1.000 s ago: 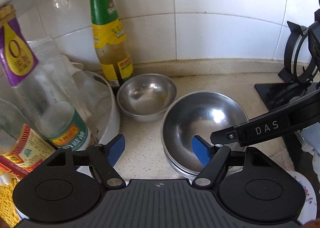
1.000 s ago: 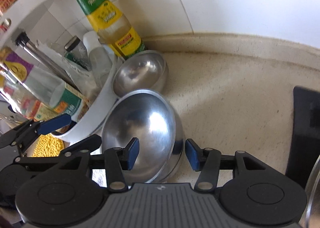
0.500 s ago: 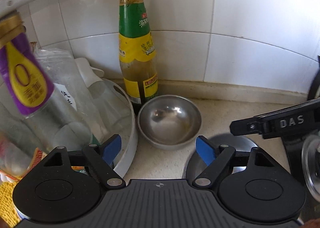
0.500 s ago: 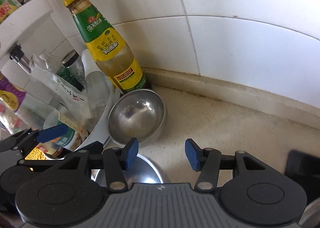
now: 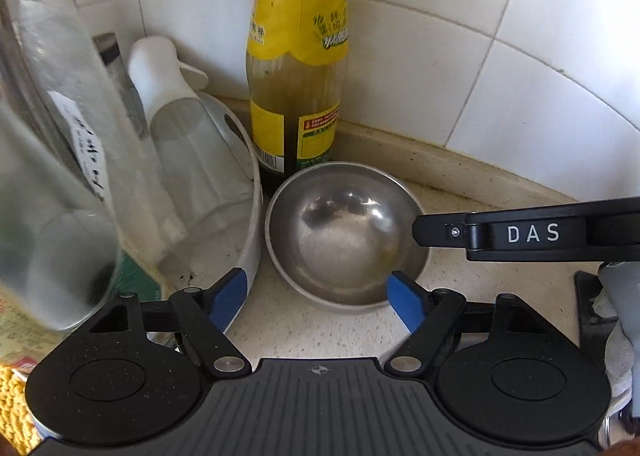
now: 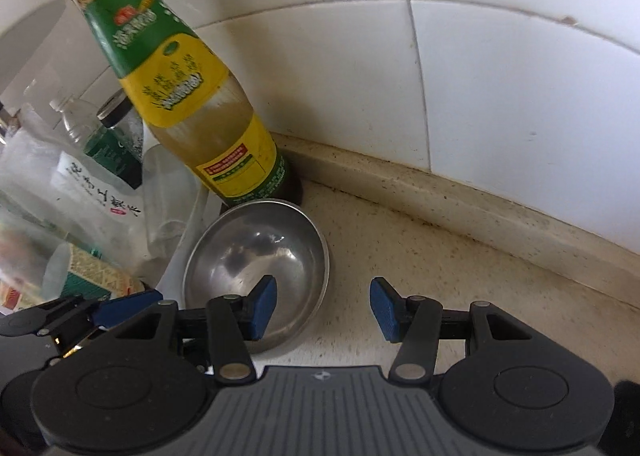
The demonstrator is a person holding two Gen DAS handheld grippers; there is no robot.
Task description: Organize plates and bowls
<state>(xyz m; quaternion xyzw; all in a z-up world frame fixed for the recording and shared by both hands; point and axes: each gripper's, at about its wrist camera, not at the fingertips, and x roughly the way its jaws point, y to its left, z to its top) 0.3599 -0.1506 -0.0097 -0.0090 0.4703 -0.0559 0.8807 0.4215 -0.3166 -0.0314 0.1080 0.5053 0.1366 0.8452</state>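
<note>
A small steel bowl [image 5: 344, 240] [image 6: 256, 256] stands empty on the beige counter, against the foot of a sauce bottle. My left gripper [image 5: 316, 300] hovers at the bowl's near side. Its jaws are closing, the bowl's near rim lies between the blue pads, and no pad presses on it. My right gripper [image 6: 324, 309] is open and straddles the bowl's right wall, one pad over the inside and one outside. Its black finger [image 5: 528, 234] reaches over the bowl's right rim in the left wrist view. A left gripper finger [image 6: 120, 308] shows left of the bowl.
A tall sauce bottle [image 5: 298, 76] [image 6: 192, 96] with a green and yellow label stands right behind the bowl. A white round rack [image 5: 252, 192] full of glass bottles and bags crowds the left. The tiled wall [image 6: 500, 96] is close behind. A black stove edge [image 5: 588, 296] lies at the right.
Both grippers moved forward toward the back corner. The large steel bowls slid out of view below. The small bowl and sauce bottle now loom close, with the right jaws around the bowl's wall.
</note>
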